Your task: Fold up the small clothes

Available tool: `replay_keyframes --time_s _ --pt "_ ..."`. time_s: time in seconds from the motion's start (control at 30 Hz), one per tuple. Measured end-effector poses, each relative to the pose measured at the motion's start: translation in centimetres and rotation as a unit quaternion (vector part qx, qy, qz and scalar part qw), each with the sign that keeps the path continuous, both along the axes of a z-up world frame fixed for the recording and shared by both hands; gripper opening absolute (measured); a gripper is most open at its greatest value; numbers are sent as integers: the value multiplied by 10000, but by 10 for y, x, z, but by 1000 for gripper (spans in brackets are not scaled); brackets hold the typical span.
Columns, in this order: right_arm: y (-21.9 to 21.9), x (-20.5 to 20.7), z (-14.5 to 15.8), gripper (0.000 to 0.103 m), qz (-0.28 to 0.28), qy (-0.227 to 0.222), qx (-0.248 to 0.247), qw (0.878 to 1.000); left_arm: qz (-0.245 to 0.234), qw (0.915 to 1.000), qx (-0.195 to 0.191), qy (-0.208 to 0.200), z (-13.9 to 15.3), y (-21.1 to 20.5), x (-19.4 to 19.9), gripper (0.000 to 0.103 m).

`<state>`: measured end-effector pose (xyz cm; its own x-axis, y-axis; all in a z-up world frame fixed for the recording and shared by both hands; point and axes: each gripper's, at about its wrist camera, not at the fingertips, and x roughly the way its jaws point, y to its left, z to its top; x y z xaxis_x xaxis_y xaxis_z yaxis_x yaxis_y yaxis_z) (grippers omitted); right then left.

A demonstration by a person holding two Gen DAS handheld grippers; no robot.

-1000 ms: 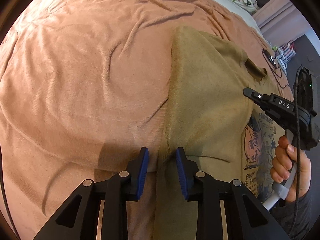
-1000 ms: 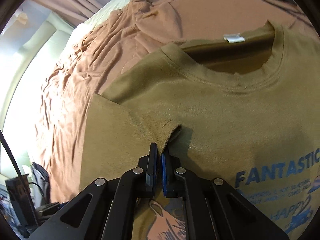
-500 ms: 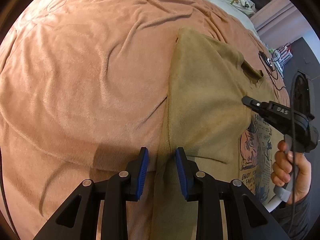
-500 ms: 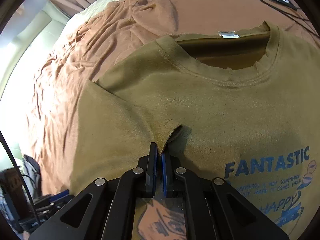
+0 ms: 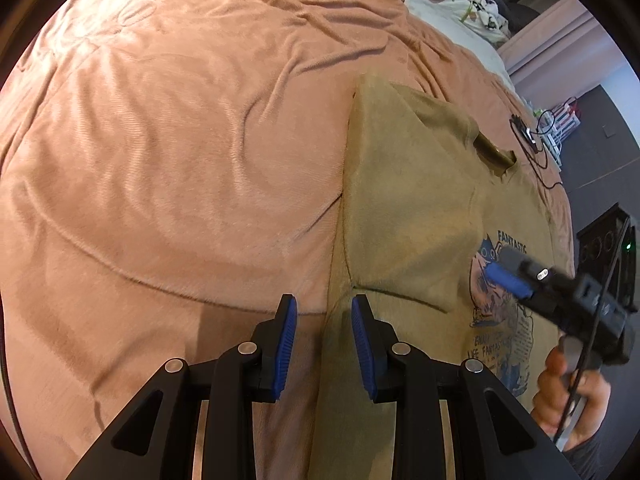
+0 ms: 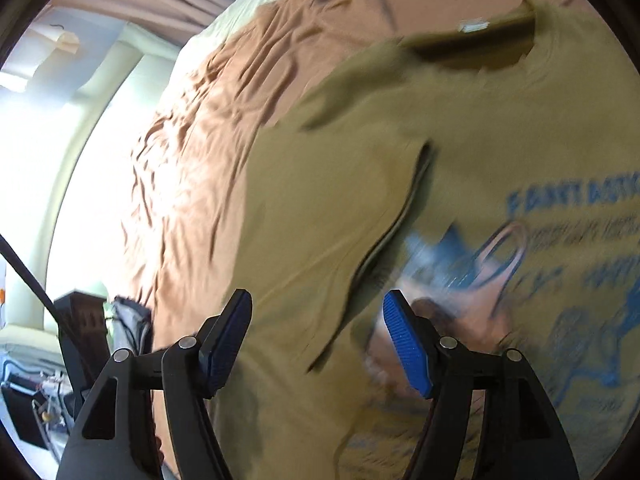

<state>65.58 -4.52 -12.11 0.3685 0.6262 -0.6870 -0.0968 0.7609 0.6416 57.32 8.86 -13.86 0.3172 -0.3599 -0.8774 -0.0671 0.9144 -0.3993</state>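
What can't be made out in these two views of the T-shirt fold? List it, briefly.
- Small print under FANTASTIC on the T-shirt: right wrist view, motion blur.
- T-shirt's hem: left wrist view, cut off below behind the left gripper.
- Collar label: too blurred to read.
- Right gripper fingertips: left wrist view, smeared; right wrist view shows them apart.

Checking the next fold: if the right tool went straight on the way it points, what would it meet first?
Most likely the tan T-shirt, at the folded-in sleeve's edge. The right tool has just opened with nothing between its pads; blur leaves depth unclear.
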Motion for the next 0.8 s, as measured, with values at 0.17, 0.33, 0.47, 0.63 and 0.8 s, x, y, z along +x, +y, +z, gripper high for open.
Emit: replay_keyframes --time_s 0.17,0.33,0.47,0.63,0.8 --pt "18 -5 -16 42 211 292 -42 9993 193 9997 -99 -72 10 6 -16 30" --pt "21 -1 -27 32 6 487 -206 9986 231 9997 -2 -109 15 6 -30 30" --pt "27 -4 -25 2 115 562 -378 9976 292 9995 1 -91 15 9 -38 30" --pt "31 -14 -4 0 178 319 -544 9978 376 9992 -52 -137 19 11 -48 30" --pt "28 -26 -1 0 -105 408 -726 9965 395 9990 -46 -206 29 10 -59 30"
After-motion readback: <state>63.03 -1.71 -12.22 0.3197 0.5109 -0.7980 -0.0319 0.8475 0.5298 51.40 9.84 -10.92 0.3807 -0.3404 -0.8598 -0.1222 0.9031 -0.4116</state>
